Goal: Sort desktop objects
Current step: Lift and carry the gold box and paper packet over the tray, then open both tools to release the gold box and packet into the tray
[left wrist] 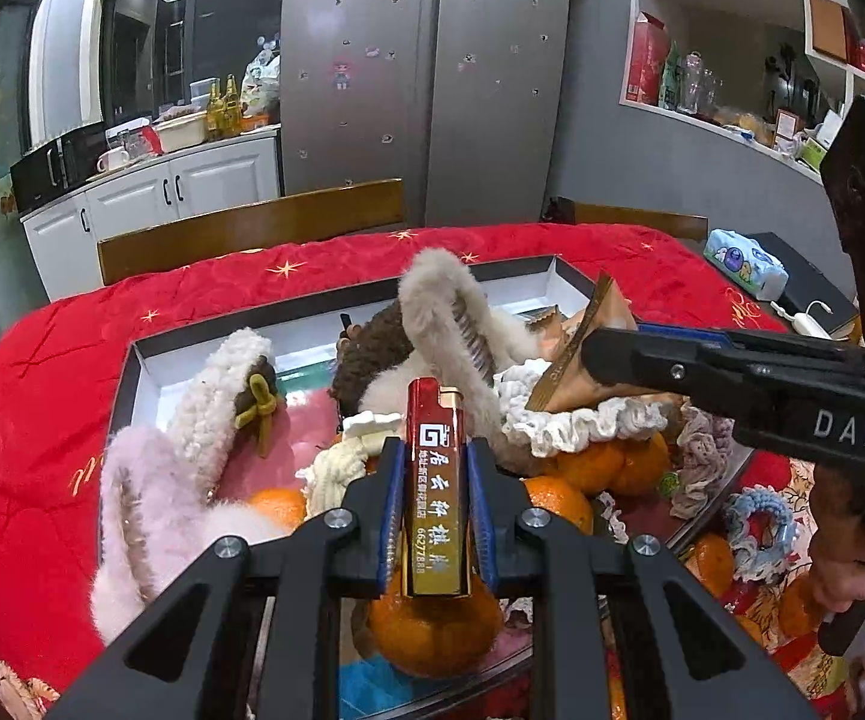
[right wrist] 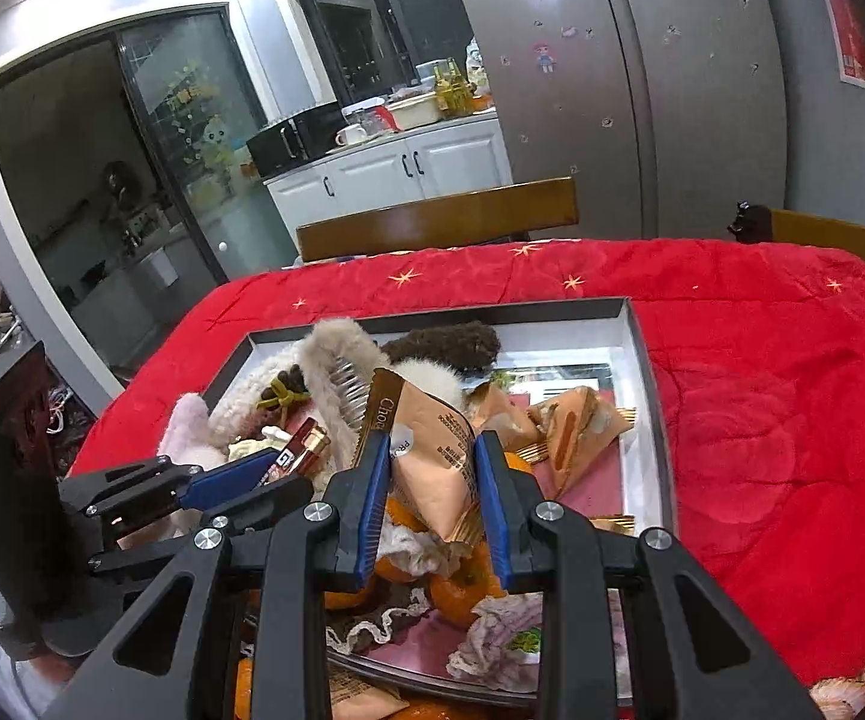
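Left wrist view: at bottom centre the left gripper is clamped on an upright red and gold lighter, held above an orange and the heap of fluffy hair clips in the white tray on the red tablecloth. Right wrist view: at lower centre the right gripper is closed on a tan snack packet over the same tray, with more packets lying in its right half.

Left hand-held gripper clamped shut; right hand-held gripper clamped shut.
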A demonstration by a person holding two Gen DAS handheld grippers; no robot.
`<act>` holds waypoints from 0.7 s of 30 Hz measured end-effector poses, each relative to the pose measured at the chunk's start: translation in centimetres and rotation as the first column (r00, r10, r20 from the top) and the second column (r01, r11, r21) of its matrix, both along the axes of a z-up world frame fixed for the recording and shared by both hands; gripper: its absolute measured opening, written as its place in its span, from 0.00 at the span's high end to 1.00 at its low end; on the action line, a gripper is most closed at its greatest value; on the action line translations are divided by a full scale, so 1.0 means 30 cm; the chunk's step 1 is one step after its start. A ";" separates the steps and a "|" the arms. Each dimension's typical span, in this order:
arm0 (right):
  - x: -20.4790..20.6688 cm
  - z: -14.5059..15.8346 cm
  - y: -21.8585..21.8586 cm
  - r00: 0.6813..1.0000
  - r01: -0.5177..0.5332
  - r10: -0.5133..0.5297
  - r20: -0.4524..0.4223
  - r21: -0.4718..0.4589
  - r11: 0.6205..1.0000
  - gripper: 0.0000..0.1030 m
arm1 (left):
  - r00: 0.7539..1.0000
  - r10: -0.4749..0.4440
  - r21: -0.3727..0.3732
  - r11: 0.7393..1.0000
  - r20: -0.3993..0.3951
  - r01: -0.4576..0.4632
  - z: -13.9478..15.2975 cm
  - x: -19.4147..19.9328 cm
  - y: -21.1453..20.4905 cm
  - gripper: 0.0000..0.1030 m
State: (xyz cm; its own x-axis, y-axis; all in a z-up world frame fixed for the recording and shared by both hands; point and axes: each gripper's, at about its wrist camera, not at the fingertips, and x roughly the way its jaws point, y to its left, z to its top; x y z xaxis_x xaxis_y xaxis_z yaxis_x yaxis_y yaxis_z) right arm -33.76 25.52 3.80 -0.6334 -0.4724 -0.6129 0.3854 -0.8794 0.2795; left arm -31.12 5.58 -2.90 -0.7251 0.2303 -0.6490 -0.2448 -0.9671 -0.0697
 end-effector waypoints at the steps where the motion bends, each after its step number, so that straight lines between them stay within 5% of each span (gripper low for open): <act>1: 0.000 -0.002 -0.005 1.000 -0.009 0.009 0.002 0.003 1.000 0.73 | 1.000 0.001 0.004 1.000 0.006 -0.001 0.003 0.000 0.001 0.79; 21: 0.001 -0.022 -0.025 1.000 -0.018 0.018 0.012 0.037 0.999 0.68 | 1.000 0.001 0.006 1.000 0.018 -0.002 0.006 0.005 0.001 0.79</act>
